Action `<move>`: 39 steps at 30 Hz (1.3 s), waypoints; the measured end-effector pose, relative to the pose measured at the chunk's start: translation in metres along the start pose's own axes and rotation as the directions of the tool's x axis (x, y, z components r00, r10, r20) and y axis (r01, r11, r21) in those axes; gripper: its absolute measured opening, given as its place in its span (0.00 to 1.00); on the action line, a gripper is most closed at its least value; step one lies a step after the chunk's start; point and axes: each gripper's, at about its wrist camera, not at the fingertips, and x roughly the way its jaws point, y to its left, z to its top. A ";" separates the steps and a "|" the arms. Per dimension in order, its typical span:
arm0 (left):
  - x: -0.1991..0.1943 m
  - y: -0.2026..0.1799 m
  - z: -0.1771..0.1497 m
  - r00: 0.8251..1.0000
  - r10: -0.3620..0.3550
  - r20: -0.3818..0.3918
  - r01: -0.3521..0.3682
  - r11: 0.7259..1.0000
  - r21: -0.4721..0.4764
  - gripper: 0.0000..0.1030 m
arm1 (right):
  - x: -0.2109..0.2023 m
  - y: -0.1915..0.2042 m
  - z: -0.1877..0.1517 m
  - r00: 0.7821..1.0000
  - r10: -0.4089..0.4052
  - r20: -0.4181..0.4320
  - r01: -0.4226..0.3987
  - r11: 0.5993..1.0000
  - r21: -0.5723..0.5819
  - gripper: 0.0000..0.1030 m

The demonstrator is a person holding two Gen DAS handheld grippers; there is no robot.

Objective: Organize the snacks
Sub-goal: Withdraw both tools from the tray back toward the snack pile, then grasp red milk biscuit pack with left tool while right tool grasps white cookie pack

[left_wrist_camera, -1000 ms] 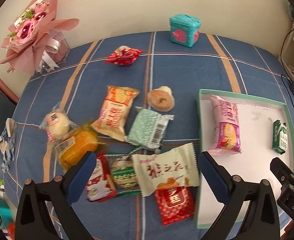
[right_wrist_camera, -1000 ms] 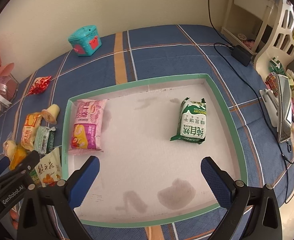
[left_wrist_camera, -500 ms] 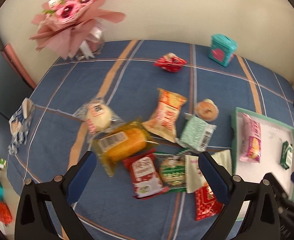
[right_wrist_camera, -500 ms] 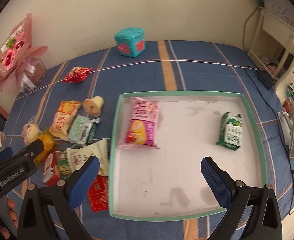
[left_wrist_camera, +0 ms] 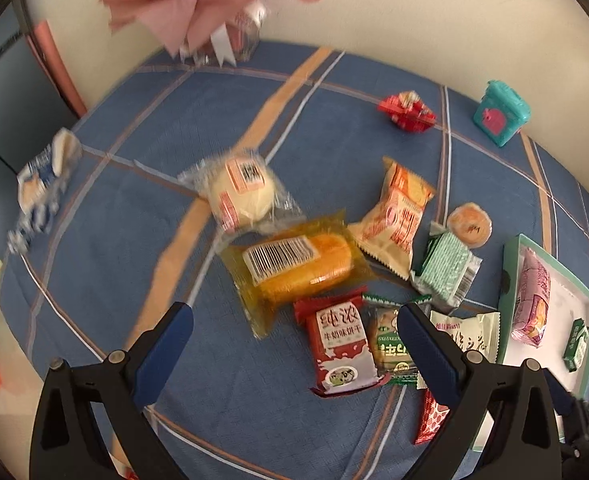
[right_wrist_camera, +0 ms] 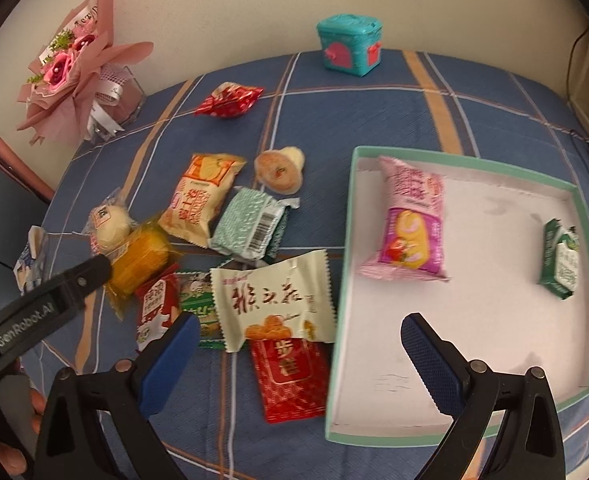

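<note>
Both the left gripper [left_wrist_camera: 294, 344] and the right gripper [right_wrist_camera: 296, 354] have their jaws spread wide and hold nothing. Ahead of the right jaws, the tray [right_wrist_camera: 574, 394] holds two snacks: one pink pack [right_wrist_camera: 410, 224] and one green pack [right_wrist_camera: 560, 264]. Ahead of the left jaws, nine snacks lie close together on the blue cloth [left_wrist_camera: 114, 240], the orange pack [left_wrist_camera: 294, 266] nearest the gap, and one red pack [left_wrist_camera: 406, 112] lies far beyond them.

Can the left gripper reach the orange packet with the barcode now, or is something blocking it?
Probably yes. The left gripper is open, and the orange packet lies just ahead on top of the pile, with nothing covering it.
</note>
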 end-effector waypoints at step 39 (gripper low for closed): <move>0.056 0.004 -0.019 0.976 -0.141 -0.168 0.114 0.980 -0.165 0.57 | 0.049 0.021 0.002 0.998 0.010 -0.070 -0.015 0.997 -0.075 0.61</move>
